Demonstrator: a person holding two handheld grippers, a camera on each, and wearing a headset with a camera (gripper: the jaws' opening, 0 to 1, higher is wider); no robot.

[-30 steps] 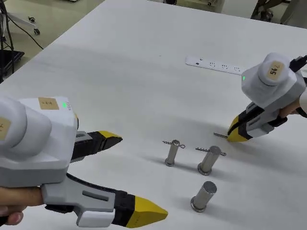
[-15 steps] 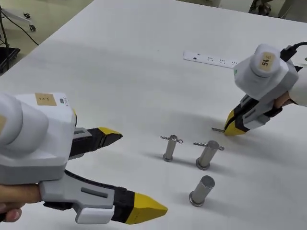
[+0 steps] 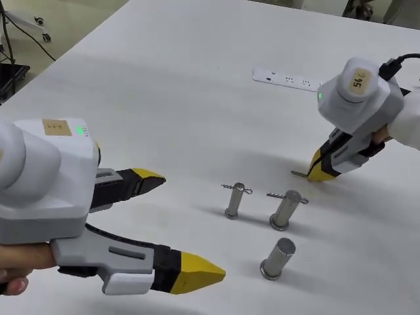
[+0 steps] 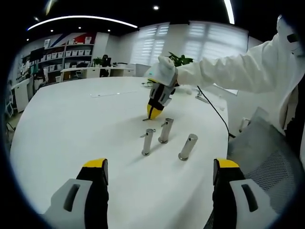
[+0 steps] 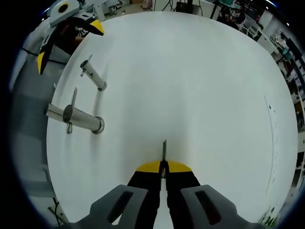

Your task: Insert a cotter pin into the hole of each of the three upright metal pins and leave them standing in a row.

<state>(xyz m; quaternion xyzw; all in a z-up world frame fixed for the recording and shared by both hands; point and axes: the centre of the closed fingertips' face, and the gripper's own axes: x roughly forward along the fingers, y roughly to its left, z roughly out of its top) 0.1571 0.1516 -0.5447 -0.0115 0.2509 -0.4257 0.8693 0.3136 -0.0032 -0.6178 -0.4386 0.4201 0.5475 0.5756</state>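
The right claw [image 3: 319, 173] is pressing together on a cotter pin [image 5: 164, 149], whose end is sticking out past the yellow tips, close to the white table [image 3: 164, 98], at about 1 o'clock from the middle pin [image 3: 283, 211]. The left claw [image 3: 190, 224] is standing spread wide, holding nothing, at about 9 o'clock from the left pin [image 3: 232, 203]. These two pins are standing side by side, each carrying a cotter wire across its top (thin, but visible). The bare pin [image 3: 278, 258] is standing at 6 o'clock from the middle pin. A power strip [image 3: 289, 80] is lying at 12 o'clock.
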